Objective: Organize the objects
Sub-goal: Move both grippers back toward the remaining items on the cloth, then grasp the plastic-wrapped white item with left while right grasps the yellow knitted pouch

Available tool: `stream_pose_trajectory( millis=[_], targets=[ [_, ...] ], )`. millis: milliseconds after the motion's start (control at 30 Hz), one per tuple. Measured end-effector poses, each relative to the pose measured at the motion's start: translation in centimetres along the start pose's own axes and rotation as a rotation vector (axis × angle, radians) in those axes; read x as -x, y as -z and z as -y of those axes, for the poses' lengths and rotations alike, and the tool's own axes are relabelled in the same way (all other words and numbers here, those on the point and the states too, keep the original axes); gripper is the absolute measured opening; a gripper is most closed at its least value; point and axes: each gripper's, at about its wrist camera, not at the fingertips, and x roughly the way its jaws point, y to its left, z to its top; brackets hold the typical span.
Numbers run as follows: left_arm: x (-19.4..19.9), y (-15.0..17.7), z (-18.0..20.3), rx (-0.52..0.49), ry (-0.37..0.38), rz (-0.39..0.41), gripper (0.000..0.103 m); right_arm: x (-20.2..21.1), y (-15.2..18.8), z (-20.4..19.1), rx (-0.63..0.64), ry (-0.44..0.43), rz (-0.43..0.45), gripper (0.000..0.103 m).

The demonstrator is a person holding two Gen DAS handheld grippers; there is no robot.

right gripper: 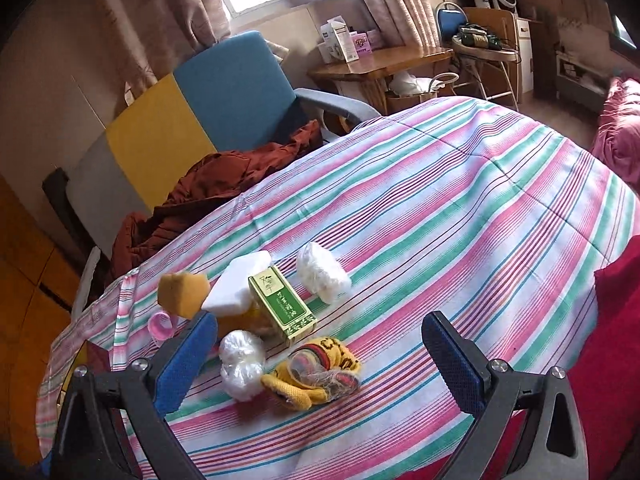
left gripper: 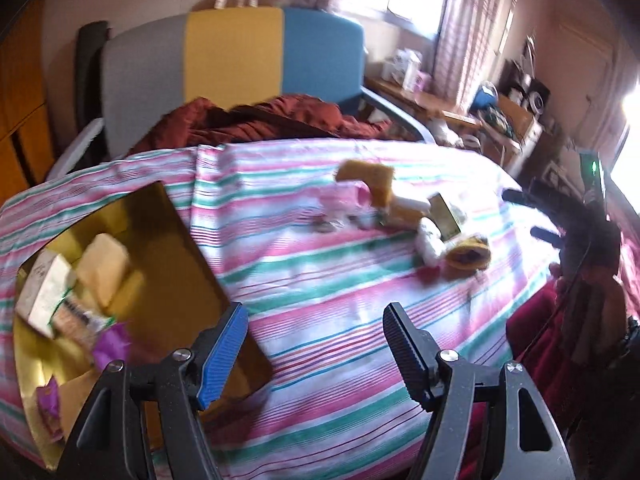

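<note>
A gold box (left gripper: 168,240) lies open at the left of the striped table, holding a white carton (left gripper: 42,292), a pale yellow block (left gripper: 106,272) and purple wrappers (left gripper: 112,342). My left gripper (left gripper: 316,344) is open and empty beside the box's right wall. A loose pile sits mid-table: a green box (right gripper: 282,306), a white block (right gripper: 238,288), an orange sponge (right gripper: 182,288), a pink roll (right gripper: 162,326), two white plastic bundles (right gripper: 322,272) (right gripper: 242,364) and a yellow knitted item (right gripper: 316,376). My right gripper (right gripper: 320,354) is open and empty, just above the knitted item.
A grey, yellow and blue chair (right gripper: 192,116) with a rust-red garment (right gripper: 224,184) stands behind the table. A wooden desk (right gripper: 380,64) with cartons is by the window. Red cloth (right gripper: 612,340) lies at the table's right edge. The striped tablecloth (right gripper: 460,208) covers the table.
</note>
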Motion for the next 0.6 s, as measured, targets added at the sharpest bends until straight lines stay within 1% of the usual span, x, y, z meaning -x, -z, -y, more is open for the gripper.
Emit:
stream_pose_trajectory(
  millis=[100,333,500,600],
  targets=[
    [-1.9,-0.8,1.6,-0.038,0.037,-0.034,0.071,0.0,0.1,-0.1,0.001,-0.012,-0.003,0.103],
    [-6.3,-2.7,5.0,-0.083,0.099,-0.086,0.070,-0.5,0.2,0.6,-0.040,-0.052,-0.027,0.103],
    [-9.5,-4.1,7.1,-0.095,0.161,-0.135,0.070,-0.6,0.2,0.7,-0.051,-0.078,-0.038,0.103],
    [-11.4,-4.9,8.4,-0.100,0.185,-0.155,0.069,-0.8,0.3,0.9,-0.068,-0.097,-0.050,0.103]
  ],
)
